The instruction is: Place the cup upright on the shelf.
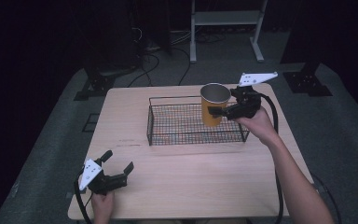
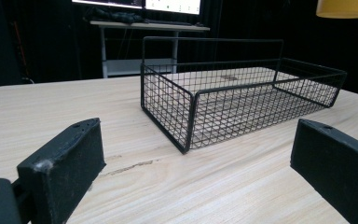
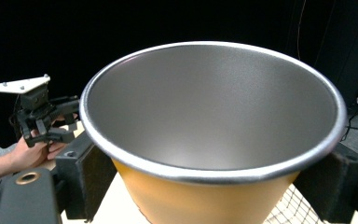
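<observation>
cup: yellow metal cup with silver inside (image 1: 213, 110), clamped in right gripper (image 1: 224, 112) jaws, held over the black wire basket (image 1: 168, 135)
done: picked up
left: lowering in, I'd guess
left gripper (image 1: 120, 167): jaws wide, near-left of basket on the worktop (image 1: 191, 182)

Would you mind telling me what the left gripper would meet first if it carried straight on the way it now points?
Most likely the near corner of the wire basket; the left gripper is open, with bare table before it.
</observation>
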`<state>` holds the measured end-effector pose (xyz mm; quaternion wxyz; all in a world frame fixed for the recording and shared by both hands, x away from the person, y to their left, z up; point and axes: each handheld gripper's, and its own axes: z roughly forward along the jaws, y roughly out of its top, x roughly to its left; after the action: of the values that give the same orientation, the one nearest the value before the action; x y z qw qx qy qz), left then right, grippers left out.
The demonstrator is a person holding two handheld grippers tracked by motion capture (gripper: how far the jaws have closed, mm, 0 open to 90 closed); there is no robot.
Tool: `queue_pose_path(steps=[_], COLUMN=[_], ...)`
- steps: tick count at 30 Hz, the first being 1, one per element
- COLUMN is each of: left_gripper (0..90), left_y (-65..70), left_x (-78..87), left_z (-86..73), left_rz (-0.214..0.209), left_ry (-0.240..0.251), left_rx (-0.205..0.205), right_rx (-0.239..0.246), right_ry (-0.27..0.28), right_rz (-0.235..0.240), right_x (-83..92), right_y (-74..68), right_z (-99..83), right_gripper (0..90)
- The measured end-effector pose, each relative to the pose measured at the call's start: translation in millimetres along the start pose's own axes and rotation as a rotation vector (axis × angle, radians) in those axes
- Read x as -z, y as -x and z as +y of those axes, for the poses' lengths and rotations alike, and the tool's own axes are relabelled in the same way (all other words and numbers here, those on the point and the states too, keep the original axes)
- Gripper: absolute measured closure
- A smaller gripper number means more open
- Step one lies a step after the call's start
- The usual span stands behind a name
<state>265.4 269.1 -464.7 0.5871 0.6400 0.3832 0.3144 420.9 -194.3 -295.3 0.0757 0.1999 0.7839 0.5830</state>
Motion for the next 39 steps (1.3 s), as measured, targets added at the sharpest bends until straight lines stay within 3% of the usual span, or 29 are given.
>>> queue_pose_path(steps=[13, 24, 39], left_gripper=[1.6, 1.7, 1.6], left_y=[0.2, 0.1, 0.1], left_x=[0.0, 0.4, 0.6], left_z=[0.0, 0.1, 0.1], left_rz=[-0.003, -0.004, -0.005], left_ry=[-0.001, -0.001, 0.003], left_rx=[0.000, 0.000, 0.004], right_rx=[-0.012, -0.060, -0.102], right_ry=[0.013, 0.005, -0.007], right_rz=[0.003, -0.007, -0.047], right_x=[-24.7, -46.2, -62.4], right_y=[12.1, 26.5, 42.0], right_z=[12.2, -2.5, -21.8], right_gripper=[14.4, 14.4, 14.4])
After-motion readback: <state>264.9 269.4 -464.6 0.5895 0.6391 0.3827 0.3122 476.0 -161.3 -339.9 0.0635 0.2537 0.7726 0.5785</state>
